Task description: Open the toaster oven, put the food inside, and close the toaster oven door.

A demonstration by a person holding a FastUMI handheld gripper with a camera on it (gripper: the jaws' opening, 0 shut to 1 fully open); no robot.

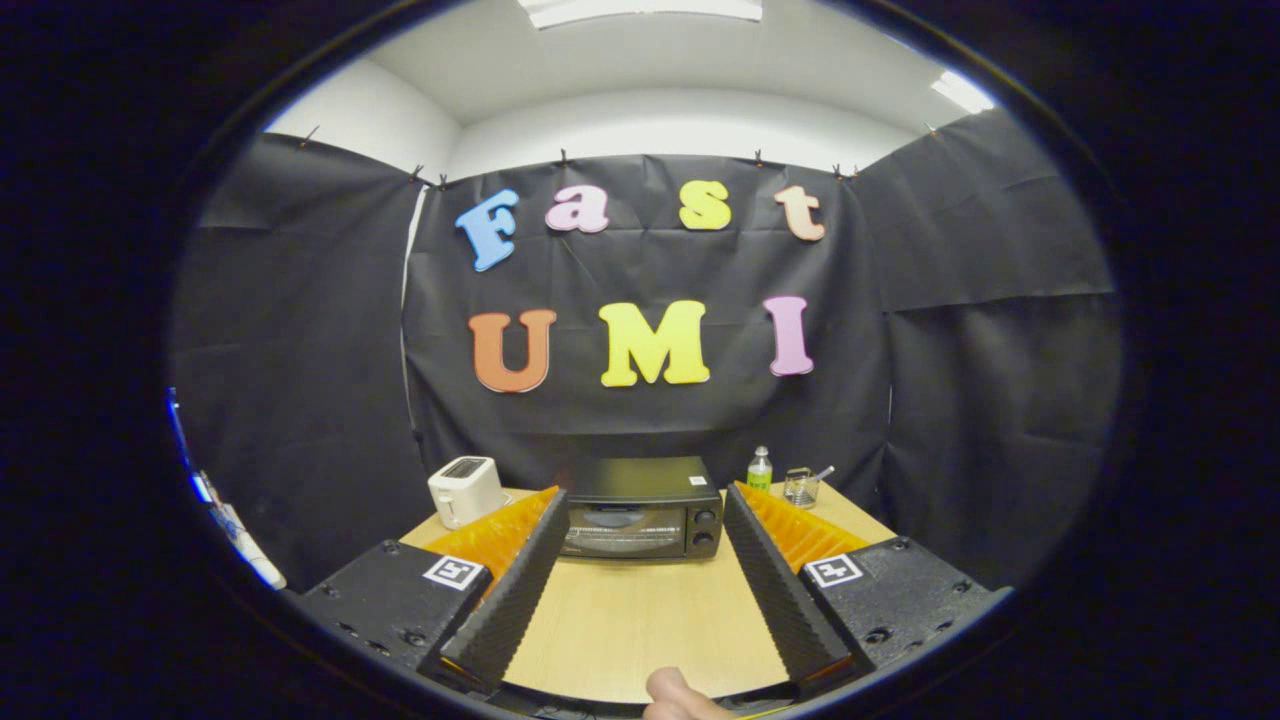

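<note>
The gripper (645, 497) is held level above a light wooden table (640, 620), its two fingers spread wide apart with nothing between them and nothing touched. Each finger is backed by a block carrying a small square black-and-white marker (456, 572); the pattern is a code, not words. A fingertip (672, 692) of the person holding the tool is seen at the near edge, between the finger bases.

Just beyond the fingertips, framed in the gap between them, a black toaster oven (643, 507) is set toward the back of the table. Its glass door is closed and two round knobs are stacked on the right of its front. A small pale sticker is seen on its top, and faint markings on the front — too small to be read.

To the left of the oven, apart from it, a white pop-up toaster (465, 490) stands near the table's back left corner. To the right, a small green bottle with a white cap (760, 469) and a clear glass (800, 487) with a thin stick in it stand side by side; the bottle's label cannot be read.

A broad stretch of bare tabletop lies between the fingers and the oven door. Black cloth walls (300, 350) close in behind and on both sides of the table.
</note>
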